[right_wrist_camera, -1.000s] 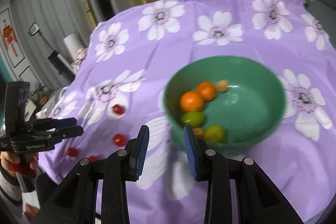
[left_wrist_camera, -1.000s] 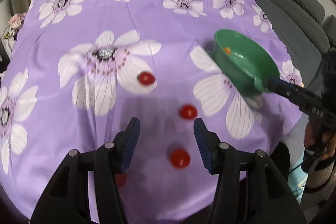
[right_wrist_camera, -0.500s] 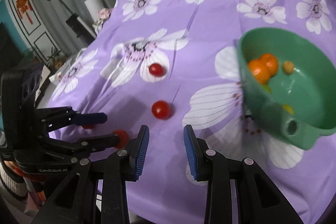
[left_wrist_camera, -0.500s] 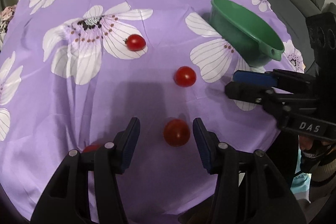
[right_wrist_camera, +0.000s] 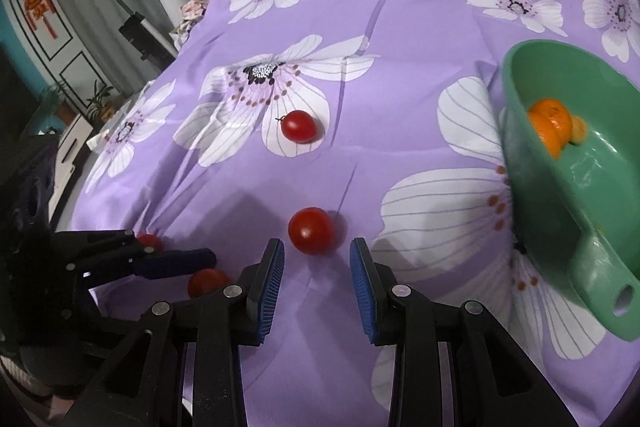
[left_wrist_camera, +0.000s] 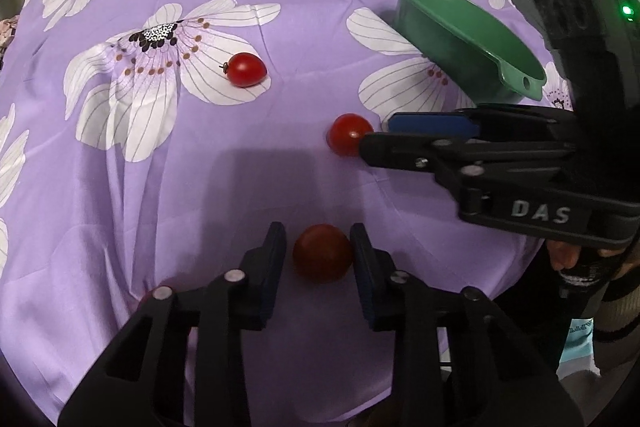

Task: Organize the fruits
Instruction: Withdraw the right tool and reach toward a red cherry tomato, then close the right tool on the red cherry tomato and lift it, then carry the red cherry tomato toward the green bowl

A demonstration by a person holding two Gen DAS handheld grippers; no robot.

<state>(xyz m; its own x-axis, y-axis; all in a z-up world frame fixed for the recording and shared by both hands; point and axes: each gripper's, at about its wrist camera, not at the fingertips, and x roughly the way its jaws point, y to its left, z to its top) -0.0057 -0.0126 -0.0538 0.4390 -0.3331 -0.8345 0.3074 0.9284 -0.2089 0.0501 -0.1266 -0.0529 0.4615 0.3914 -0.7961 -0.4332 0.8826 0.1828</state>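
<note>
At the near edge of the table (left_wrist_camera: 80, 267), which is wearing a purple cloth printed with white flowers, the left gripper (left_wrist_camera: 318, 233) is pointing steeply down and its fingers are clamping a red tomato (left_wrist_camera: 322, 253) that is resting on the cloth. Another small tomato (right_wrist_camera: 150, 241) is lying just beside that gripper, partly hidden behind it, close to the same edge.

A little farther in, the right gripper (right_wrist_camera: 316, 247) is reaching in from the table's right side. Its fingers are standing narrowly apart with nothing between them, and their tips are sitting just short of a second tomato (right_wrist_camera: 311, 231), which is lying free on the cloth near the middle of the table. From the left wrist view the lower finger is covering part of this tomato, so whether it is touching cannot be told.

Beyond, a third tomato (left_wrist_camera: 245, 69), stem still on, is lying on a large flower's petal, well apart from both grippers.

Toward the right edge a green bowl (left_wrist_camera: 440, 27) is standing with its holed handle turned to the near side, and oranges (right_wrist_camera: 548, 127) are sitting inside it.
</note>
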